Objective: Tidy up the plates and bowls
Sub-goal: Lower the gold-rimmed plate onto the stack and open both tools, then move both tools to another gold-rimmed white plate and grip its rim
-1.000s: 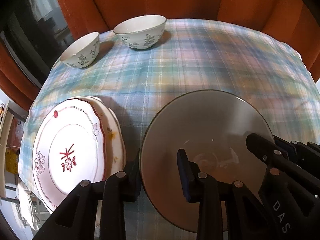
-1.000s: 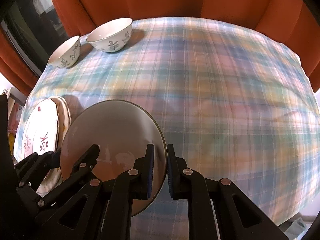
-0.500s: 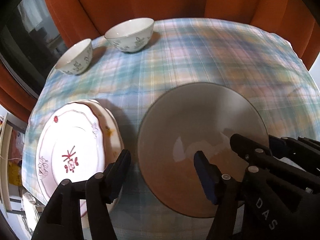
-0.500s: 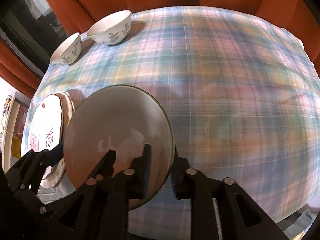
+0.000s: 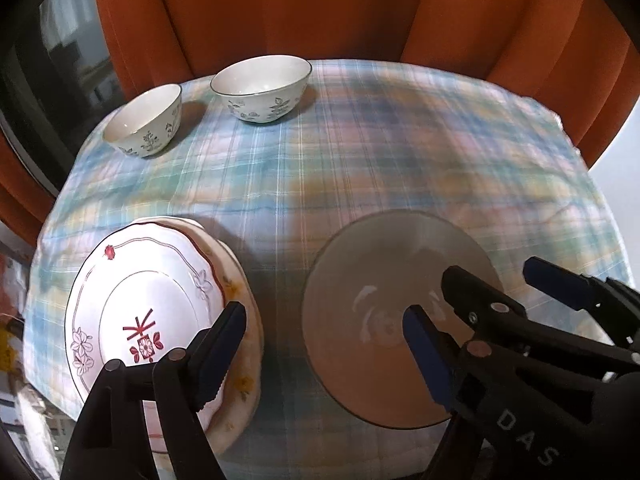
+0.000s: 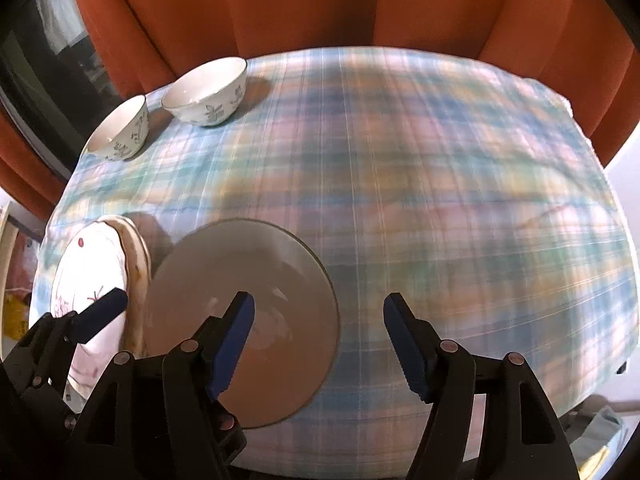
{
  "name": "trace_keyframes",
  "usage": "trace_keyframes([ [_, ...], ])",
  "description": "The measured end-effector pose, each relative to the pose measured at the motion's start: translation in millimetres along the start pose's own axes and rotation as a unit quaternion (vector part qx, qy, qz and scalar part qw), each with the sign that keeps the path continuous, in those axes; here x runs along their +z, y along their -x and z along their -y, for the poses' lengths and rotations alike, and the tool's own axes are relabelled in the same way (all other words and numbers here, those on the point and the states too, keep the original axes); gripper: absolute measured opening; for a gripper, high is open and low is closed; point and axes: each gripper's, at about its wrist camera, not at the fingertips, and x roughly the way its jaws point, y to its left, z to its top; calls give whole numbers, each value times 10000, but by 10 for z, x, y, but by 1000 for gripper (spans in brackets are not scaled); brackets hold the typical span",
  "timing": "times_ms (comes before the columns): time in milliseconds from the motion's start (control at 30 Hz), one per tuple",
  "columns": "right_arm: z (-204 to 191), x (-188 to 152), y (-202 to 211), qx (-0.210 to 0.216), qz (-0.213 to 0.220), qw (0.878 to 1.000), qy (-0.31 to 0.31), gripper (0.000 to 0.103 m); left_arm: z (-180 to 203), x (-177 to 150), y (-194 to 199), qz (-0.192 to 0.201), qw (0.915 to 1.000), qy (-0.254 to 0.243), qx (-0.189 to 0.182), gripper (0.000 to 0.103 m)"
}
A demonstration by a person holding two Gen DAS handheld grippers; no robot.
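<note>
A grey plate (image 5: 380,292) (image 6: 240,280) lies flat on the plaid tablecloth (image 5: 360,152) near the front edge. My left gripper (image 5: 324,348) hangs over its left rim and my right gripper (image 6: 320,340) over its right rim. Both sets of jaws are opening, and the pads stand clear of the rim. Just left of the grey plate sits a white plate with a red flower pattern (image 5: 152,300) (image 6: 88,272), stacked on a cream plate (image 5: 240,360). A small floral bowl (image 5: 144,124) (image 6: 120,128) and a larger one (image 5: 262,88) (image 6: 206,92) stand at the far left corner.
Orange curtains (image 6: 320,12) hang close behind the table. A dark window (image 5: 60,60) is at the left. The right half of the tablecloth (image 6: 480,200) carries nothing. The table's front edge runs just below the grippers.
Both grippers were shut on the grey plate's rims; now they have let go, opened wide and risen a little. The plate stays on the cloth.
</note>
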Motion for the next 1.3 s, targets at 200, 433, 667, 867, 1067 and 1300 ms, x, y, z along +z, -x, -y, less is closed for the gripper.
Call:
trace_keyframes([
  [200,-265,175,181,-225,235,9994,-116,71,-212,193,176,144,9993,-99,-327,83],
  [433,-663,362,304,-293,400,9984,-256,71,-613,393,319,298,9987,-149,-387,84],
  [667,-1244,574,316,-207,499,9984,-175,71,-1184,546,344,369,9987,21,-341,84],
  [867,-1772,778,200,-194,571,9982,-78,72,-1719,750,308,517,9984,26,-218,84],
  [1067,-2224,1029,63,-173,861,9961,-77,72,-2142,983,248,772,9970,-2,100,85],
  [1300,-2598,1393,-172,-297,1183,9925,16,72,-2472,1328,-14,752,9967,52,296,75],
])
